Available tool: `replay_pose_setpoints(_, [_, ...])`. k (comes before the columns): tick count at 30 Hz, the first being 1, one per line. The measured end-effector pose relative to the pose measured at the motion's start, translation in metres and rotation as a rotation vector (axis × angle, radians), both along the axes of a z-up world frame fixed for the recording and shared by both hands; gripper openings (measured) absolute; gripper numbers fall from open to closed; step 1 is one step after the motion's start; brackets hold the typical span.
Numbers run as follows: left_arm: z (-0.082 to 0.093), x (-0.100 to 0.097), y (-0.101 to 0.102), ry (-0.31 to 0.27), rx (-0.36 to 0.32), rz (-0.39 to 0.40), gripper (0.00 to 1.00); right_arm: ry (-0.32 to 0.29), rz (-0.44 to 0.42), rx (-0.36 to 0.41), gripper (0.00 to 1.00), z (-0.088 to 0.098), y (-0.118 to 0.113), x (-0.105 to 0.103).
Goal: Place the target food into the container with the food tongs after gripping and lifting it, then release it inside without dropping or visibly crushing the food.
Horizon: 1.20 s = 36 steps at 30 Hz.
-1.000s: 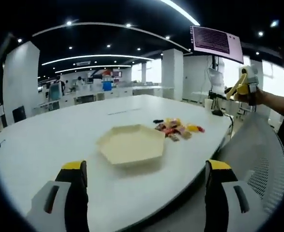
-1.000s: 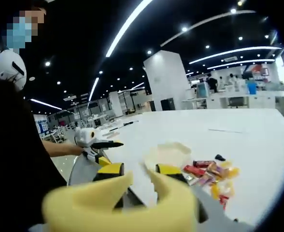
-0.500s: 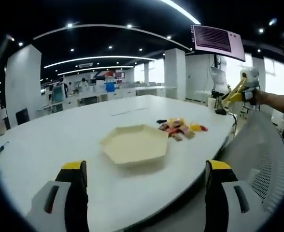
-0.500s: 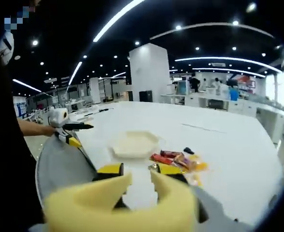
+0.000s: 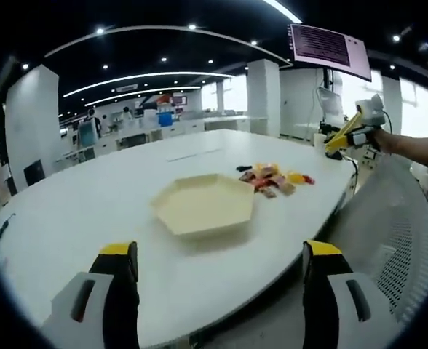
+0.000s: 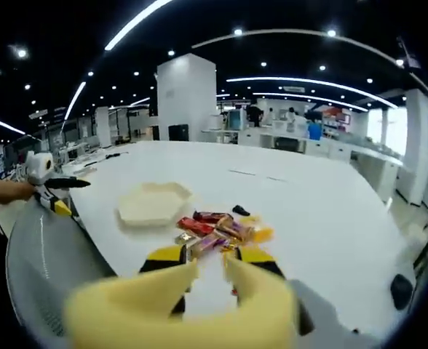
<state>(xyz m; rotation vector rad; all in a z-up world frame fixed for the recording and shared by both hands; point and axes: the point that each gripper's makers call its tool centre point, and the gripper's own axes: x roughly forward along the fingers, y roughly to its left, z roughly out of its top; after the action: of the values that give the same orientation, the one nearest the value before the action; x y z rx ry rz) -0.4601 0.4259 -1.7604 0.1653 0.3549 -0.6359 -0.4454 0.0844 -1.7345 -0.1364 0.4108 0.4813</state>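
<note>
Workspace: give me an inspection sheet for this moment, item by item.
Surface: white table, bare around the job's things.
Job's things: empty hexagonal tray lying flat; pile of wrapped snacks beside it, apart from it; yellow tongs held in the right gripper.
Clutter: small black item by the snacks.
Grippers: left gripper open, holding nothing, short of the tray; right gripper closed on the tongs, tips apart above the table near the snacks.
Cables: one by the table's far edge.
Surroundings: mesh chair, monitor, open office, distant people.
</note>
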Motion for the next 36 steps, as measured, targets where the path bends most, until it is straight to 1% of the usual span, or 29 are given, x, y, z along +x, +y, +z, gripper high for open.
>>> replay_pose_setpoints(1, [0.0,0.0,0.0,0.003,0.0,0.002,0.91,0.006,-0.006,-0.009,0.25,-0.002,-0.001,0.001])
replay_pose_setpoints(2, [-0.002,-0.001,0.0,0.011,-0.002,-0.001,0.9,0.019,-0.018,-0.022,0.25,-0.008,-0.002,0.004])
replay_pose_setpoints(3, [-0.004,-0.002,0.0,0.023,0.002,-0.003,0.89,0.024,-0.019,-0.019,0.25,-0.011,-0.002,0.007])
replay_pose_setpoints(7, [-0.006,-0.003,0.0,0.038,0.009,-0.005,0.86,0.067,-0.06,-0.014,0.25,-0.026,-0.006,0.017])
replay_pose_setpoints(10, [-0.008,-0.003,0.0,0.05,0.011,-0.007,0.85,0.106,-0.092,-0.056,0.25,-0.044,-0.012,0.027])
replay_pose_setpoints(11, [-0.008,-0.004,-0.001,0.056,0.012,-0.01,0.85,0.108,-0.1,-0.067,0.25,-0.049,-0.014,0.031])
replay_pose_setpoints(14, [-0.01,-0.004,0.0,0.065,0.015,-0.011,0.84,0.129,-0.116,-0.064,0.26,-0.062,-0.02,0.04])
replay_pose_setpoints(18, [-0.011,-0.004,0.0,0.073,0.019,-0.008,0.84,0.162,-0.14,-0.061,0.26,-0.077,-0.025,0.047])
replay_pose_setpoints(22, [-0.012,-0.005,-0.001,0.081,0.022,-0.009,0.83,0.189,-0.148,-0.089,0.26,-0.084,-0.028,0.051])
replay_pose_setpoints(25, [-0.013,-0.006,-0.001,0.085,0.023,-0.01,0.82,0.226,-0.138,-0.132,0.26,-0.093,-0.029,0.054])
replay_pose_setpoints(27, [-0.013,-0.006,-0.001,0.087,0.023,-0.014,0.81,0.266,-0.141,-0.123,0.26,-0.099,-0.029,0.053])
replay_pose_setpoints(31, [-0.013,-0.006,-0.001,0.083,0.025,-0.017,0.79,0.282,-0.159,-0.094,0.26,-0.1,-0.03,0.054])
replay_pose_setpoints(32, [-0.013,-0.006,-0.002,0.083,0.024,-0.017,0.79,0.285,-0.156,-0.098,0.26,-0.1,-0.03,0.054])
replay_pose_setpoints(34, [-0.013,-0.007,-0.002,0.088,0.026,-0.019,0.78,0.309,-0.152,-0.091,0.25,-0.101,-0.028,0.054])
replay_pose_setpoints(36, [-0.012,-0.006,0.0,0.079,0.028,-0.011,0.78,0.332,-0.151,-0.086,0.24,-0.101,-0.028,0.055])
